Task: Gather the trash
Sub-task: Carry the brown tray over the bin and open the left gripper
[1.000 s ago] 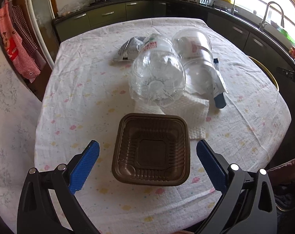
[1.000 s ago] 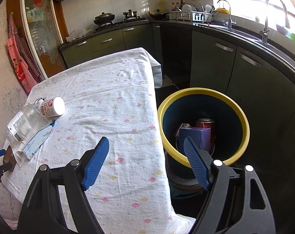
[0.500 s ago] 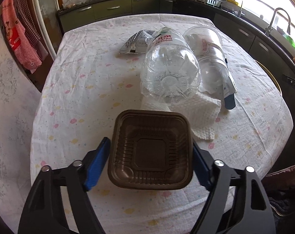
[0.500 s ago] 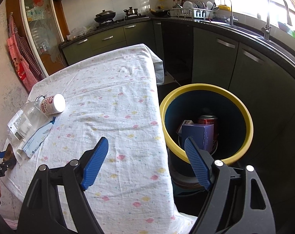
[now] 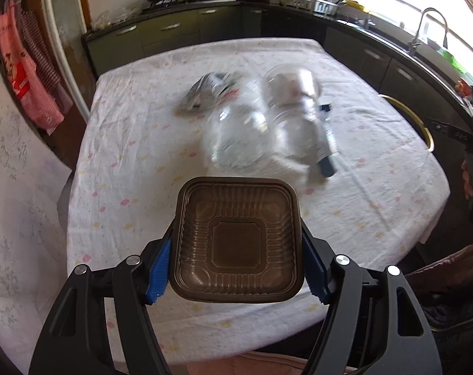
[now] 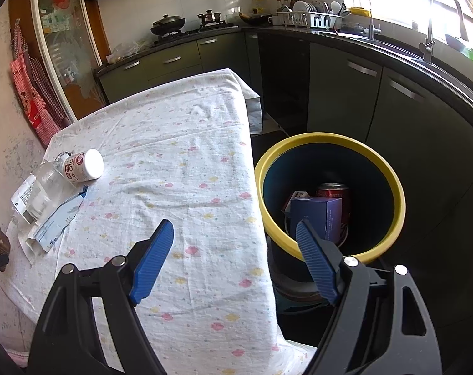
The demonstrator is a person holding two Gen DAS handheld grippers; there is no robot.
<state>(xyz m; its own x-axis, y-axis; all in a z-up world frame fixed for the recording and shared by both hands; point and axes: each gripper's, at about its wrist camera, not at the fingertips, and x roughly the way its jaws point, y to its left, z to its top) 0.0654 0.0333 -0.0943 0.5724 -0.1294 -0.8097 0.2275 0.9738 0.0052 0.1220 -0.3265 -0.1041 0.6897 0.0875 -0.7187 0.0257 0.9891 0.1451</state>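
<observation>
Collecting trash, partly done; entries listed left to right.

Left wrist view:
- Left gripper (image 5: 236, 259), lower centre of frame: jaws closing, blue pads pressed on the left and right walls of a brown plastic tray (image 5: 236, 240). Tray clamped, apparently lifted off the tablecloth; judged mid-pickup, not yet carried to the bin.
- Tray orientation: open side facing up toward the camera, ribbed floor visible; roughly square, so no clear long axis; edges squared to the jaws.
- Crumpled wrapper (image 5: 205, 93), upper centre-left, lying on the cloth, blurred.
- Clear plastic bottle (image 5: 239, 137), centre, on its side, base toward the camera, long axis running up and away in the frame.
- Second clear container (image 5: 292, 93), just right of the bottle, also on its side, blurred.
- Blue-ended packet (image 5: 325, 143), right of centre, long axis running top to bottom of the frame.
- Table (image 5: 127, 143) in floral cloth, bearing all of the above.

Right wrist view:
- White-capped pill bottle (image 6: 83, 165), left edge, on its side, cap pointing right.
- Right gripper (image 6: 233, 256), lower centre: jaws apart, nothing between them.
- Yellow-rimmed bin (image 6: 393, 187), right of centre, beside the table edge; blue box (image 6: 314, 215) and red can (image 6: 333, 192) already inside.

Remaining, judged: tray, bottles, wrapper, packet.
</observation>
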